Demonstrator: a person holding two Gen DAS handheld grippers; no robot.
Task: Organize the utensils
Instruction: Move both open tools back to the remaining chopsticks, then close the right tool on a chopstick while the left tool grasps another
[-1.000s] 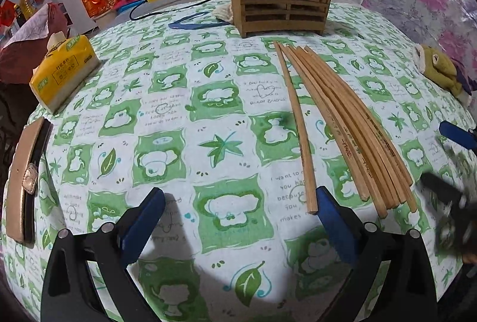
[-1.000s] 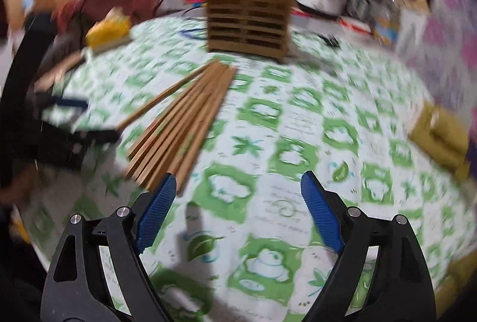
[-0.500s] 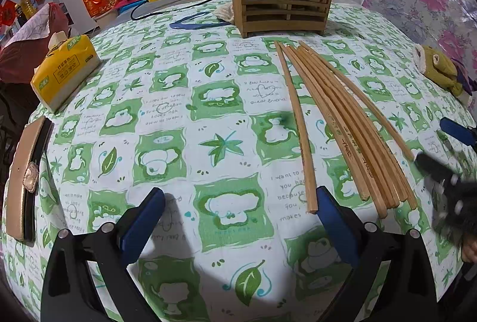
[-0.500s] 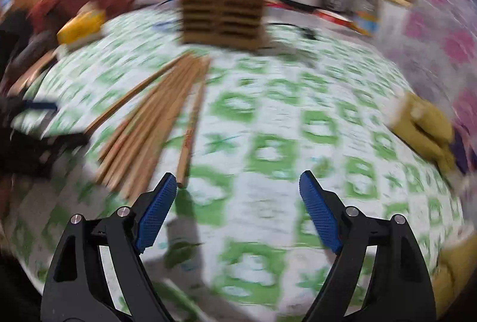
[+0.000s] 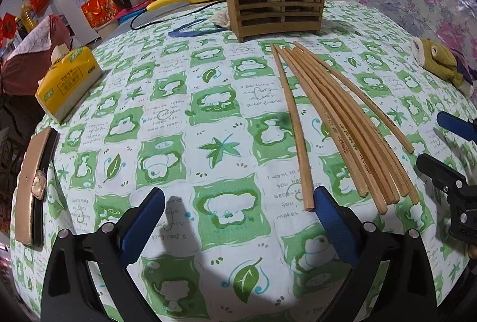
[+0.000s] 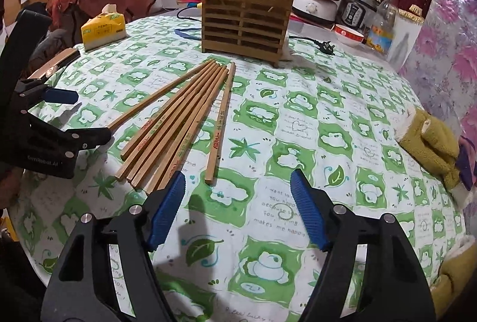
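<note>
On the table [image 5: 226,119] the chopsticks [image 5: 337,122] lie fanned side by side, their far ends just before the slatted holder [image 5: 277,3]; a tissue pack [image 5: 70,80] lies well to their left.

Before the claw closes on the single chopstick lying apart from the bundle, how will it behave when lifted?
The lone chopstick is thin wood, so it is probably stiff and light. Its squared butt end suggests it will slide, not roll. It lies flat on the tablecloth, so the pads may catch fabric. Gripped near that end, it would likely droop.
</note>
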